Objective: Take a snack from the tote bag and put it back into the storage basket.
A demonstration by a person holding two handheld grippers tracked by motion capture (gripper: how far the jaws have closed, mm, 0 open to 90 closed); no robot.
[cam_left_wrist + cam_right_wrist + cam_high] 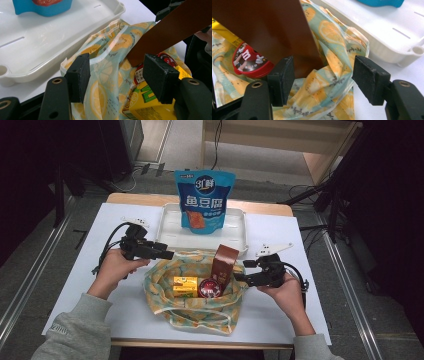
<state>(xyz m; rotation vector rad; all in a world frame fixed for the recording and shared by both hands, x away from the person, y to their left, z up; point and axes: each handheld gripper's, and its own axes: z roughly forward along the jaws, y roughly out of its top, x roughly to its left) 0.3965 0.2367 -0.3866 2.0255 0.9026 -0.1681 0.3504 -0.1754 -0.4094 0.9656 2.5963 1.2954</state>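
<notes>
The lemon-printed yellow-and-teal cloth bag (192,292) lies open at the near middle of the white tabletop (75,270), just in front of the shallow white plastic tray (235,237) in which the blue stand-up snack pouch (204,200) stands. Inside the bag you see a tall brown carton (224,262) standing upright, a flat yellow box (185,286) lying down and a round red candy tin (209,289) between them.

Your two claws flank the bag. The left claw (167,254) stands at the bag's far-left rim; in the left gripper view its jaws are spread wide, with the fold of printed cloth (105,75) between them but no pad pressing on it. The right claw (239,279) stands at the bag's right rim beside the brown carton; in the right gripper view its jaws are likewise wide apart, straddling the bunched rim (329,85), and nothing is held.

The relation to mind: each rim edge lies directly ahead of its own claw, and the bag's mouth runs left to right between them. The left claw is nearer the tray-side rim, the right claw nearer the carton. Closing on cloth on the right probably calls for keeping the left-hand pad (283,77) clear of the carton's face.
</notes>
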